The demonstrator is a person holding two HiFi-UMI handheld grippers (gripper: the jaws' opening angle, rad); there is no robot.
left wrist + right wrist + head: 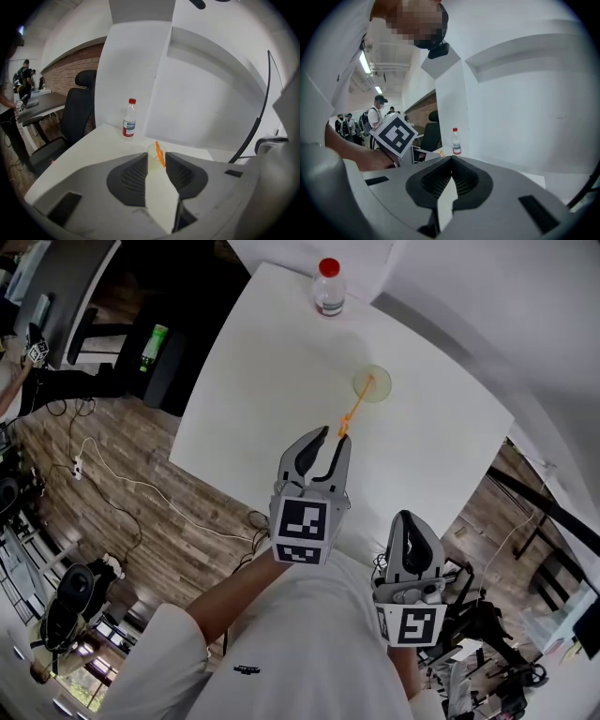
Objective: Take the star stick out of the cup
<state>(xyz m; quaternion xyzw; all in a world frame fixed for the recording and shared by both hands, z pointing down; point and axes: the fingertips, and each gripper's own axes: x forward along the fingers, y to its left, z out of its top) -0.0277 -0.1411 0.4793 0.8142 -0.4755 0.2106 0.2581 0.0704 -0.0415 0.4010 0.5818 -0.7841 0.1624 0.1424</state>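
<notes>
A clear plastic cup (372, 383) stands on the white table (272, 381) with an orange star stick (356, 407) leaning out of it toward me. My left gripper (335, 437) hangs just short of the cup, open, and the stick's upper end reaches its fingertips. In the left gripper view the cup (152, 163) and the stick (160, 153) show in the gap of the left gripper (156, 157); the pads do not press on the stick. My right gripper (410, 518) is held back near my body, shut and empty; in its own view the right gripper (451, 160) has its jaws together.
A water bottle with a red cap (329, 287) stands at the table's far edge, also seen as the bottle (129, 119) behind the cup. A black office chair (79, 112) sits left of the table. White walls lie behind. People stand far off at the left.
</notes>
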